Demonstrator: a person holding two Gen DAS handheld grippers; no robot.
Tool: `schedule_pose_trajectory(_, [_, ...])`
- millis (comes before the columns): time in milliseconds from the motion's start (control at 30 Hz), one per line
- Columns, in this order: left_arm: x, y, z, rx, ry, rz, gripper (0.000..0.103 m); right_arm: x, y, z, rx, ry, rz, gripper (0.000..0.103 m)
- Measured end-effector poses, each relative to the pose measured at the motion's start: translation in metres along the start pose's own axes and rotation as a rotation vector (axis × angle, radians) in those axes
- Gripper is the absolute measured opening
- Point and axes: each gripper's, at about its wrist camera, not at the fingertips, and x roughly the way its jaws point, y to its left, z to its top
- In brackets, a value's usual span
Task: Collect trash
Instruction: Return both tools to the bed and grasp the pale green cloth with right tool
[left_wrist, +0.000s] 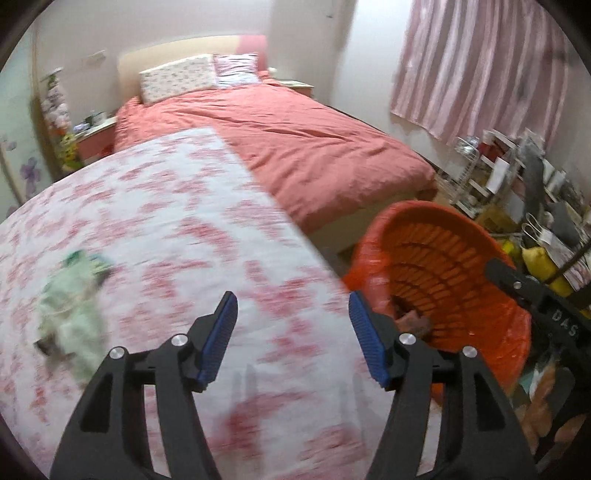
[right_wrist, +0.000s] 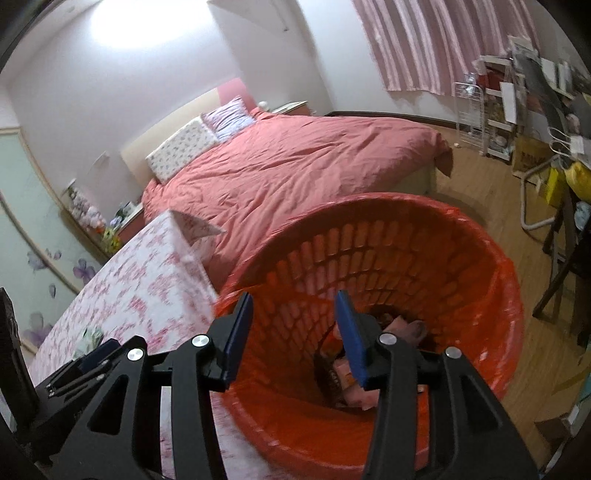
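An orange slatted trash basket (right_wrist: 491, 266) lined with an orange bag stands on the floor beside a table with a pink floral cloth (left_wrist: 177, 229). Pinkish trash (right_wrist: 354, 384) lies at its bottom. My right gripper (right_wrist: 293, 338) is open and empty just above the basket's mouth. My left gripper (left_wrist: 293, 334) is open and empty over the table's right edge. A crumpled pale green wrapper (left_wrist: 74, 314) lies on the cloth to its left, blurred. The basket (left_wrist: 443, 236) and the right gripper's arm (left_wrist: 535, 295) show at the right of the left wrist view.
A bed with a salmon duvet (right_wrist: 295, 162) stands behind the table and basket. Cluttered shelves and bags (right_wrist: 524, 122) line the right wall under pink curtains. A chair frame (right_wrist: 565, 266) stands on the wood floor at right.
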Motion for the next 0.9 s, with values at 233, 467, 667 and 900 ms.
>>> schedule_pose_trajectory(233, [-0.037, 0.078, -0.014, -0.116, -0.049, 0.147, 0.067, 0.0, 0.055, -0.013, -0.107, 0.037, 0.065, 0.047])
schedule_pose_trajectory(467, [-0.075, 0.169, -0.04, -0.285, -0.067, 0.275, 0.067, 0.008, 0.129, -0.037, -0.259, 0.104, 0.16, 0.05])
schedule_pose_trajectory(667, [-0.099, 0.226, -0.061, -0.379, -0.074, 0.361, 0.067, 0.029, 0.198, -0.064, -0.383, 0.159, 0.244, 0.05])
schedule_pose_trajectory(900, [-0.11, 0.261, -0.078, -0.426, -0.065, 0.405, 0.067, 0.063, 0.25, -0.09, -0.447, 0.24, 0.282, 0.05])
